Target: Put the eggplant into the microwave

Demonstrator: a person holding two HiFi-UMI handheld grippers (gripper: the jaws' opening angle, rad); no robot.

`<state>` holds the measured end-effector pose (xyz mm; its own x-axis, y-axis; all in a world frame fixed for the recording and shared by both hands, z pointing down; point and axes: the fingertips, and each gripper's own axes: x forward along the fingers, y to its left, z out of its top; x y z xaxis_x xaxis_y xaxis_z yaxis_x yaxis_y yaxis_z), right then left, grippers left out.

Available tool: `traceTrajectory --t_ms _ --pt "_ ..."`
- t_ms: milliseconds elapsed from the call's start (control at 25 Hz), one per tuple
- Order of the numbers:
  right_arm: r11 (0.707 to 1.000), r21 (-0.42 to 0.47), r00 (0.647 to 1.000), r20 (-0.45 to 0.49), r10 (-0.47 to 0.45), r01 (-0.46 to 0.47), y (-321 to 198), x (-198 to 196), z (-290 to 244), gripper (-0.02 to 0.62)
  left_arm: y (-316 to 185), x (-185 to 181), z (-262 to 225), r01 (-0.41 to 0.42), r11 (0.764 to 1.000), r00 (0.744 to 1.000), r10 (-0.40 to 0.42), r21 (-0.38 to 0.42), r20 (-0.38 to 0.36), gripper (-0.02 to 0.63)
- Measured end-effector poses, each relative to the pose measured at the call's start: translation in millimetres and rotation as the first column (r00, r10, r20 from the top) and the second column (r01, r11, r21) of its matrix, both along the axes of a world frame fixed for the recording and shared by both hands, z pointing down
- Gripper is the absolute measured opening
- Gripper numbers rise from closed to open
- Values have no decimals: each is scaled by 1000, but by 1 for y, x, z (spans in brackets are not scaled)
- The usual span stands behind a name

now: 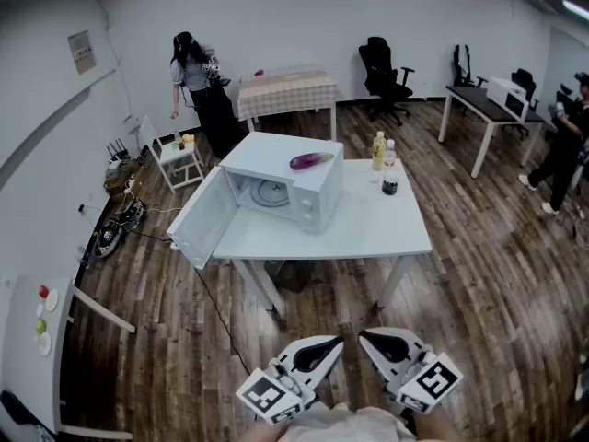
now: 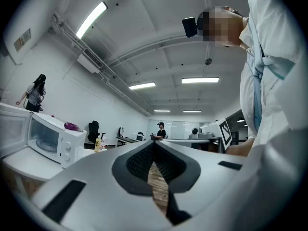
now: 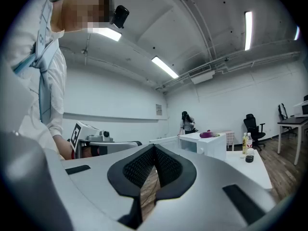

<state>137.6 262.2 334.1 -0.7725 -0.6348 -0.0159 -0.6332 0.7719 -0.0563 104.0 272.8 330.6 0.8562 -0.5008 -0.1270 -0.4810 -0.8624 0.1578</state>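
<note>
A purple eggplant (image 1: 311,161) lies on top of the white microwave (image 1: 308,194), whose door (image 1: 201,217) hangs wide open to the left. The microwave stands on a white table (image 1: 368,224). Both grippers sit low in the head view, well short of the table. My left gripper (image 1: 333,343) is shut with nothing in it, and my right gripper (image 1: 368,337) is shut and empty too. In the left gripper view the eggplant (image 2: 72,126) and microwave (image 2: 45,141) appear at the far left. The right gripper view shows the eggplant (image 3: 208,134) on the microwave (image 3: 204,145) to the right.
Two bottles (image 1: 378,151) and a small dark jar (image 1: 389,187) stand at the table's far right. A person (image 1: 198,86) stands by a checkered table (image 1: 287,90) at the back. Another person (image 1: 563,141) is at the right edge. Office chairs (image 1: 385,76), desks and a cable on the wooden floor (image 1: 207,288) surround the table.
</note>
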Motion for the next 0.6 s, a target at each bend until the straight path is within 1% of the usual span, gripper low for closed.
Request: traceTrajectory --t_ms 240,480,600 --pt "1000 -22 1000 -10 -3 3 0 -2 3 31 -1 -1 2 3 1000 1000 -3 1 1 3" --pt "1000 -19 1000 -10 -6 6 -1 -3 3 31 -2 -2 2 5 1000 1000 -5 8 6 3" --pt "1000 -28 1000 4 -10 10 -1 -5 3 32 -2 -5 7 7 1000 1000 -7 -2 14 3"
